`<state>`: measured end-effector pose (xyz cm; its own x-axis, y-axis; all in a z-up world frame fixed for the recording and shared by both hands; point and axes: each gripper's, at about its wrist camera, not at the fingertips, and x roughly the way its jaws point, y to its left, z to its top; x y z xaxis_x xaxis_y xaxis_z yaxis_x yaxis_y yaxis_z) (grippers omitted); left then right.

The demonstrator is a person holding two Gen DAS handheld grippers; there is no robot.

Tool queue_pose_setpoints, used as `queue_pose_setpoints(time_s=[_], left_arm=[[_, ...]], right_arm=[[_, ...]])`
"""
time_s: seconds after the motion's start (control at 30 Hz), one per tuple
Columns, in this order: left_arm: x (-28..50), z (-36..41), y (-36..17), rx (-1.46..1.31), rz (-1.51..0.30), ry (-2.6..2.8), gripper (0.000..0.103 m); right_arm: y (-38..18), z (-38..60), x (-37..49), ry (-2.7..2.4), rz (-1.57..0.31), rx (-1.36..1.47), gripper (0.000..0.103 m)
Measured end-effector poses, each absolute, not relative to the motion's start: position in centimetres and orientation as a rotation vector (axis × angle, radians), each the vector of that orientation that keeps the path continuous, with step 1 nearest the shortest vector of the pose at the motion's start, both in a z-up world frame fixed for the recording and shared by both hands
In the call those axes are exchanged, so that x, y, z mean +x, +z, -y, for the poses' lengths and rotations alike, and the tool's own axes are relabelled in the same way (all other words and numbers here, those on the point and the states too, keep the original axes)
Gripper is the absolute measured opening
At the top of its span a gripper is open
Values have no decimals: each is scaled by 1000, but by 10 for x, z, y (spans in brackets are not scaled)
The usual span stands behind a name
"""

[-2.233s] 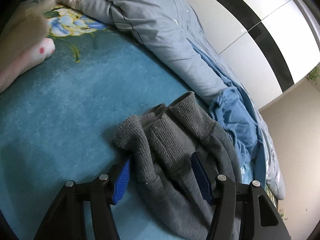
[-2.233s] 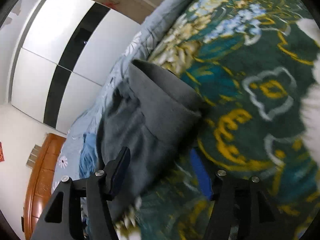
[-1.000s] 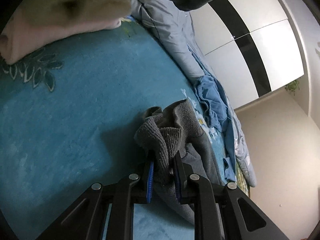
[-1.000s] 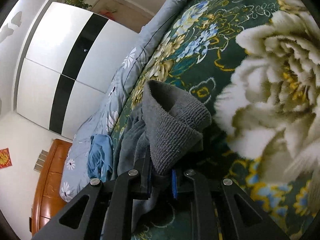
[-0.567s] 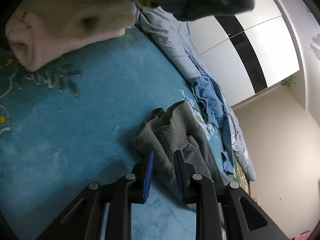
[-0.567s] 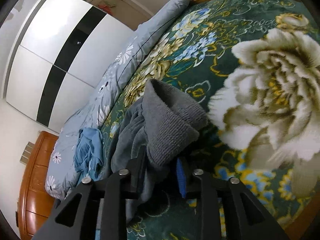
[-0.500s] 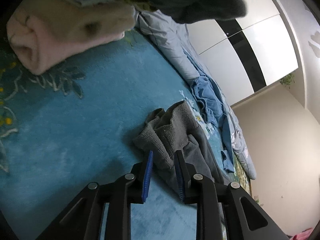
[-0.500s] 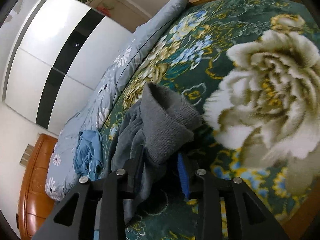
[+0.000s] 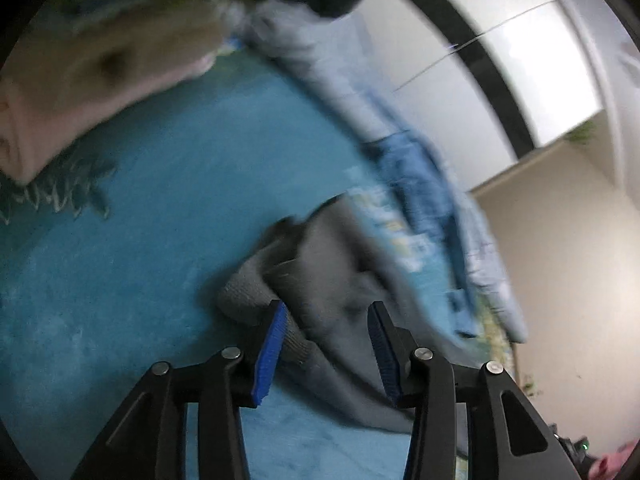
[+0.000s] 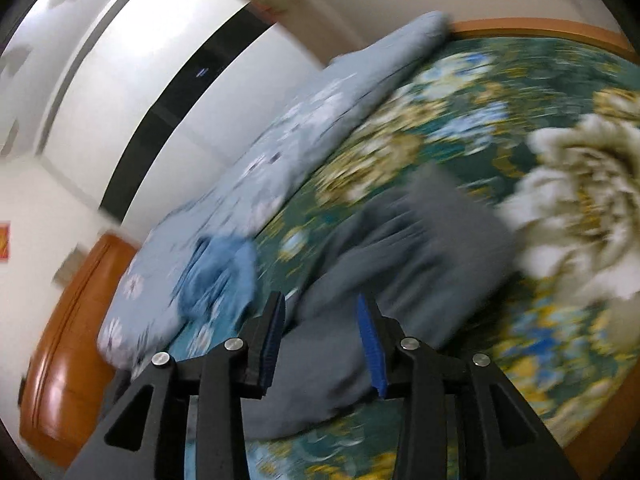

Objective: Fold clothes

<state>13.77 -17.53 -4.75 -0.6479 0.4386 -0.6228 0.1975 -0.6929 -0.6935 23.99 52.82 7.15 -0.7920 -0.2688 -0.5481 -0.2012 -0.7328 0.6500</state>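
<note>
We are letting go: the left gripper (image 9: pixel 326 350) and right gripper (image 10: pixel 322 346) have their jaws opening, pads clear of the grey sweater (image 10: pixel 400 256), so the fold can settle. It lies bunched and thick-knit on the floral bedspread (image 10: pixel 460 112).

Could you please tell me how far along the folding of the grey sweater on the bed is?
Early, it seems. The grey sweater lies bunched on the blanket, no neat fold visible. Both the left hand-held gripper and the right hand-held gripper are opening, sweater between the jaws. Flattening and folding remain; the blue garment also lies crumpled.
</note>
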Motion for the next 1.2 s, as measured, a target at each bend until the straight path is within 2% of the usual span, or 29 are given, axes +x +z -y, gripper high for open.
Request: queue_pose_setpoints(time_s=[0.17,0.33,0.37,0.4,0.43,0.5,0.7,0.87,1.0,1.2], left_arm=[[133,181,-62,-1249,1235,2427,47],[122,185,-67,-1214,1289,2409,44],[121,185,-66,-1202,1290,2414,38],[121,185,-65,-1190,1280,2426,23],[121,185,-64,-1183,1268,2440,15],[124,185,-62,-1161,1268,2450,11],[157,201,-35,-918,1312,2471,10],[153,208,-77,-1039,1405,2390,10],[155,212,-89,-1018,1480,2335,14],[158,211,-87,-1016,1427,2348,14]], right_arm=[[57,-476,219,-2608,1002,1085,42],[38,-448,200,-2545,990,1160,42],[36,-443,198,-2538,982,1168,42],[35,-437,195,-2531,971,1176,42],[34,-432,192,-2526,963,1185,42],[32,-421,186,-2502,958,1201,42],[24,-372,163,-2432,866,1261,42],[13,-323,142,-2369,767,1301,42],[6,-283,126,-2287,716,1329,42],[-21,-252,103,-2196,800,1410,42]])
